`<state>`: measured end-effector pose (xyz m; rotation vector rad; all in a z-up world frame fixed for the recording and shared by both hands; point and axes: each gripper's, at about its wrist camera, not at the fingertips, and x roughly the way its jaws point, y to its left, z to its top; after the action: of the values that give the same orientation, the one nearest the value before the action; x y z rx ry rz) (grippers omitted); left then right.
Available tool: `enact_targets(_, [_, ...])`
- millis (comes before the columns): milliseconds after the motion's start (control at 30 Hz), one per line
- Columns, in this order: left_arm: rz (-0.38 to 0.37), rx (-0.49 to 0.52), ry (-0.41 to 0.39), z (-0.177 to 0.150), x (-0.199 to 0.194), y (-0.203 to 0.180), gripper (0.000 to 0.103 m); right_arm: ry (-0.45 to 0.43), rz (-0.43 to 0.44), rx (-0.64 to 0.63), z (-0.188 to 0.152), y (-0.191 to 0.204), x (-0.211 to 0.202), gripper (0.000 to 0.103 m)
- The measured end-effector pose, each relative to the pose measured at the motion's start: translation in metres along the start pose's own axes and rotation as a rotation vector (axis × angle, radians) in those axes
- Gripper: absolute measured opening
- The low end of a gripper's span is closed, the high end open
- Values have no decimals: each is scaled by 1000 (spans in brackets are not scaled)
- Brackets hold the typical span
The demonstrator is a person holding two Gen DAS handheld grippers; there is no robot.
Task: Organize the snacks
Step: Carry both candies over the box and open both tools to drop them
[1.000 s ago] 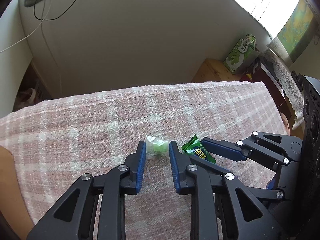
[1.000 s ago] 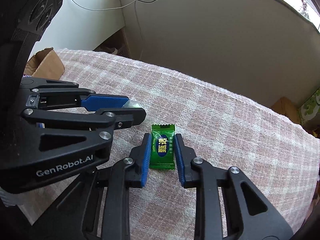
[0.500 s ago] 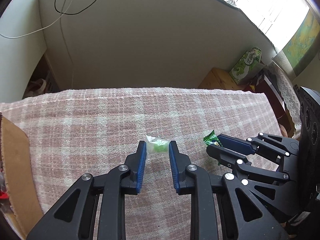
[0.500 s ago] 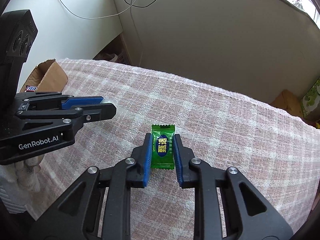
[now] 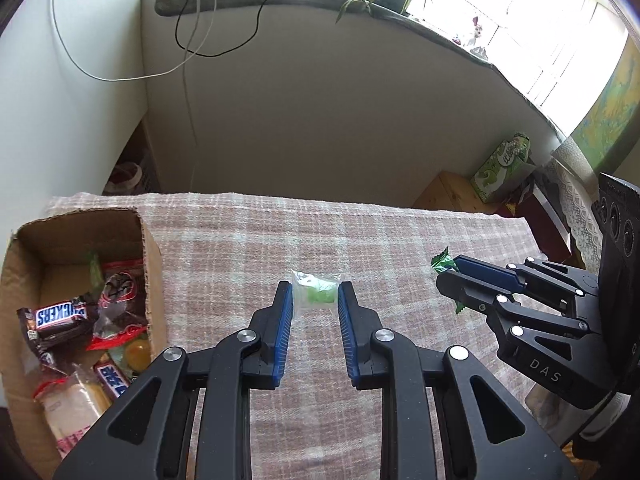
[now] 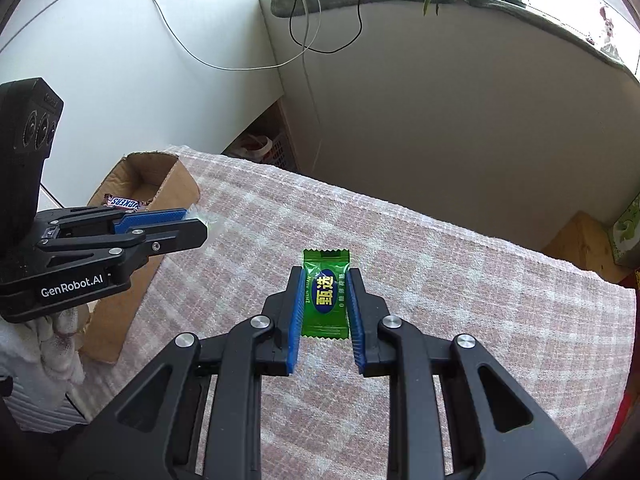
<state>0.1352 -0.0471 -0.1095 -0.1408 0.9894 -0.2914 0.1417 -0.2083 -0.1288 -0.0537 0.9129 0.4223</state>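
Observation:
My left gripper is shut on a clear wrapper with a pale green candy and holds it above the checked cloth. It shows from the side in the right wrist view. My right gripper is shut on a green candy packet with a blue oval label, also lifted off the cloth. It shows at the right of the left wrist view, with the packet's end sticking out.
An open cardboard box stands at the cloth's left end, holding a Snickers bar and several other wrapped snacks. It shows in the right wrist view behind the left gripper. A wall runs behind the table.
Both grippers have lifted with their candies and swung left, bringing the cardboard box into view. The left gripper has drawn away from the right one.

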Motion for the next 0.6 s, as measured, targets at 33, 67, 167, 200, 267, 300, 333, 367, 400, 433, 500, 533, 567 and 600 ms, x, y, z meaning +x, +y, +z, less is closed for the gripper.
enact_targets(33, [8,-7,-7,-1,-5,4,21,-4,6,-8,3,6,-1,21])
enact_targets(67, [15,-15,-14,-2,-11,8,21,-7,12,-15,5,12,-2,21])
enact_targets(167, [33,-49,-33,-6,-26,23,21,-13,35,-33,12,29,-2,21])
enact_targets(200, [40,-60,-38,-7,-31,28,21,-14,40,-44,14,35,-2,21])
enact_targets(267, [51,-79,-51,-10,-41,39,21,-15,54,-63,17,47,0,21])
enact_targets(300, [57,-87,-56,-11,-44,43,21,-15,59,-70,19,53,0,21])
enact_targets(333, [64,-94,-61,-13,-48,47,21,-14,68,-77,20,58,1,21])
enact_targets(367, [69,-102,-67,-15,-52,52,21,-13,77,-83,22,63,1,21])
enact_targets(400, [75,-110,-69,-17,-55,57,21,-11,85,-88,23,68,1,21])
enact_targets(433, [82,-118,-71,-18,-58,61,21,-9,92,-94,24,72,2,21])
enact_targets(500, [91,-132,-80,-21,-63,68,21,-3,109,-104,28,82,4,21])
enact_targets(533, [96,-137,-82,-22,-65,72,21,0,118,-109,31,87,6,21])
enact_targets(567, [101,-141,-84,-22,-67,76,21,1,125,-113,33,91,7,21])
enact_targets(600, [106,-145,-86,-23,-68,79,21,3,134,-117,36,96,8,21])
